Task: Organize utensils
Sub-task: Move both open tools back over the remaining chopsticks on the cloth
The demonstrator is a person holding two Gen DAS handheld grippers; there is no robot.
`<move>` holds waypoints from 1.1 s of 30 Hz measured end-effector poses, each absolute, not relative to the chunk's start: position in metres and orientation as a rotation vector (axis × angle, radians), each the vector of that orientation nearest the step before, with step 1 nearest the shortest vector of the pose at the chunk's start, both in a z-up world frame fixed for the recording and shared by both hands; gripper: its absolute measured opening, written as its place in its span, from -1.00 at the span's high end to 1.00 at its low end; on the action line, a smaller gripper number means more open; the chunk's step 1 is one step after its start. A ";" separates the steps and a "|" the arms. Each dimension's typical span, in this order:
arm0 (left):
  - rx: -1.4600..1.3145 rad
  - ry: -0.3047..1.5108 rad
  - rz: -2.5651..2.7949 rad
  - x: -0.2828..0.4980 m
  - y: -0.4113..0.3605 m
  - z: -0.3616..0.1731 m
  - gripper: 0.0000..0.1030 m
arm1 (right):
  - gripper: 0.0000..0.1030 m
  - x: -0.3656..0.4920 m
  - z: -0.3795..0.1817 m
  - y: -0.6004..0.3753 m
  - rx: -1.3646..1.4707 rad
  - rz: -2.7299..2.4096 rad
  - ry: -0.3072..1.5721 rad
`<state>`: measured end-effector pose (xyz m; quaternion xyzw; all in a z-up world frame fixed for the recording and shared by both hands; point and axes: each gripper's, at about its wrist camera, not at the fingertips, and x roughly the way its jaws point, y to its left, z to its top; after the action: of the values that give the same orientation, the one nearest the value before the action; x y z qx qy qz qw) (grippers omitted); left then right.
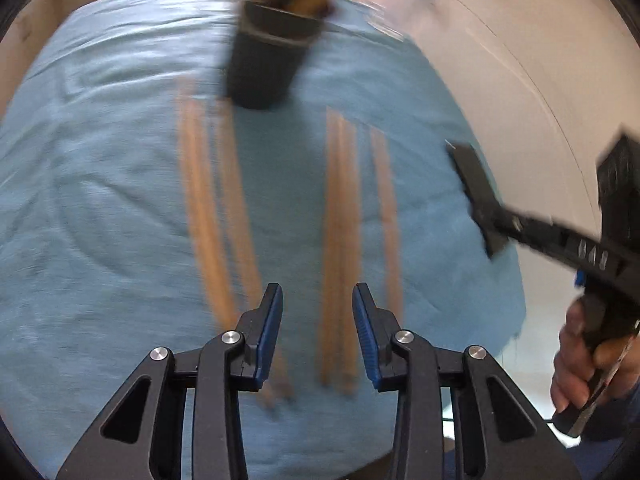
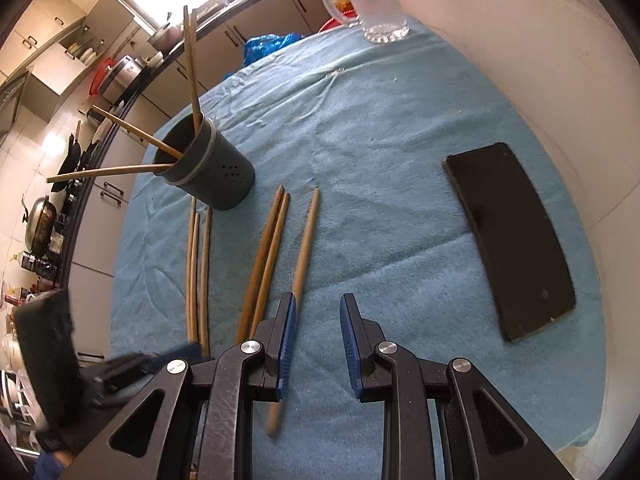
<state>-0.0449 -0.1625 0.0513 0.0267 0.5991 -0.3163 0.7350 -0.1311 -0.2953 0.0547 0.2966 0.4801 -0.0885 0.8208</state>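
Observation:
A dark grey utensil holder [image 2: 208,168] stands on a blue cloth [image 2: 380,128] with several wooden chopsticks in it; it also shows in the blurred left wrist view [image 1: 272,52]. Loose chopsticks lie in front of it: a left group [image 2: 198,276], a middle pair [image 2: 266,260] and a single one [image 2: 304,248]. My right gripper [image 2: 318,344] is open and empty, its left finger beside the single chopstick. My left gripper [image 1: 318,332] is open and empty above the cloth, between the left group [image 1: 212,216] and the middle pair [image 1: 340,240].
A black phone [image 2: 516,240] lies on the cloth at the right. A clear glass jug [image 2: 372,4] stands at the far edge. The pale table rim [image 2: 500,40] runs along the right. Kitchen counters lie beyond at the left.

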 end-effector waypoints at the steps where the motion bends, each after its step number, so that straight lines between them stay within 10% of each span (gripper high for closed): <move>1: 0.038 1.319 -0.654 -0.034 -0.152 0.051 0.33 | 0.53 -0.127 0.052 -0.295 0.631 -0.189 1.029; 33: 0.053 1.338 -0.497 0.110 -0.173 0.019 0.71 | 0.53 -0.118 0.044 -0.308 0.692 -0.296 1.050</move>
<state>0.1097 -0.1733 0.0193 0.0243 0.6136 -0.2281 0.7556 -0.1182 -0.3081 0.0436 0.3226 0.4892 -0.1381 0.7985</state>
